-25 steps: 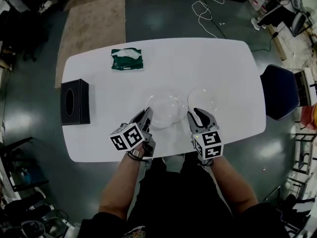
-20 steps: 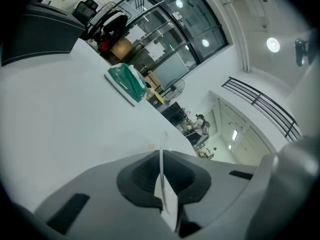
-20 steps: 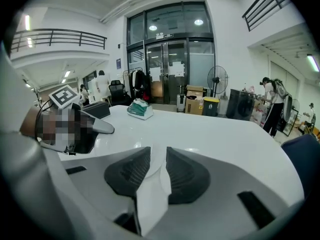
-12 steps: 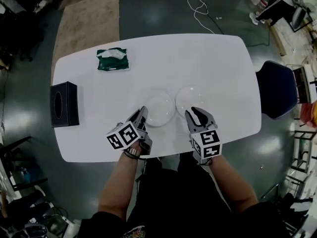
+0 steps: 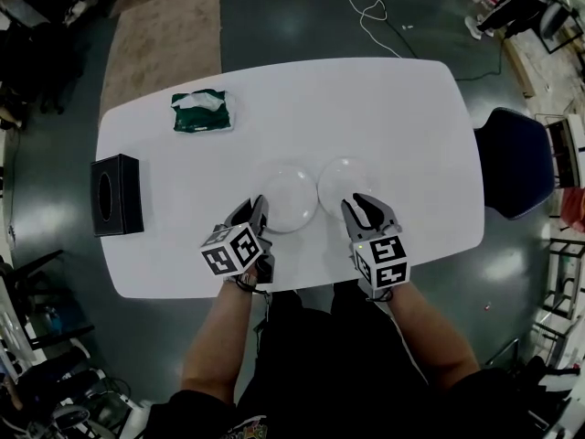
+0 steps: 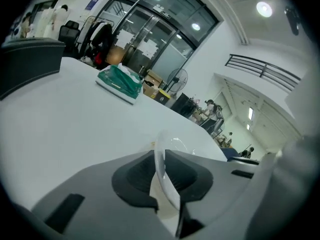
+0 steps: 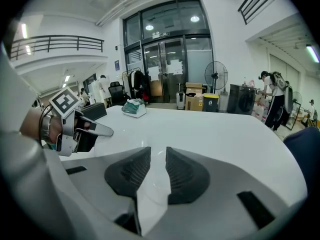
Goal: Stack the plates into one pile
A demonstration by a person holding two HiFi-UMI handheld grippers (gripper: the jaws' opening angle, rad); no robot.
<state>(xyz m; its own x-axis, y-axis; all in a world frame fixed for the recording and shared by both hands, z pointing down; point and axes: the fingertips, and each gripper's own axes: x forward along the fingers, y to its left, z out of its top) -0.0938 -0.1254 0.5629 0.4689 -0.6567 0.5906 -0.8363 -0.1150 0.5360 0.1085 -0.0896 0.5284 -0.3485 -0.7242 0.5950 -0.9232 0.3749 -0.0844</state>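
Note:
Two clear plates lie side by side on the white table [image 5: 384, 108], the left plate [image 5: 289, 199] touching the right plate [image 5: 345, 179]. My left gripper [image 5: 259, 208] is at the left plate's near rim. In the left gripper view that rim [image 6: 170, 143] stands in the narrow gap of my left gripper [image 6: 160, 156], whose jaws are opening off it. My right gripper [image 5: 361, 202] sits at the near edge of the right plate. In the right gripper view my right gripper [image 7: 158, 156] is slightly apart with only table showing between its pads. The left gripper [image 7: 97, 130] shows there at the left.
A green tissue pack [image 5: 202, 111] lies at the table's far left. A black box [image 5: 116, 195] stands at its left edge. A blue chair [image 5: 512, 161] stands by the right end, and cables [image 5: 379, 7] lie on the floor beyond.
The head view has shifted. Both hands have edged a little across the table, with the plates still at their tips. The left gripper's cube has rolled slightly.

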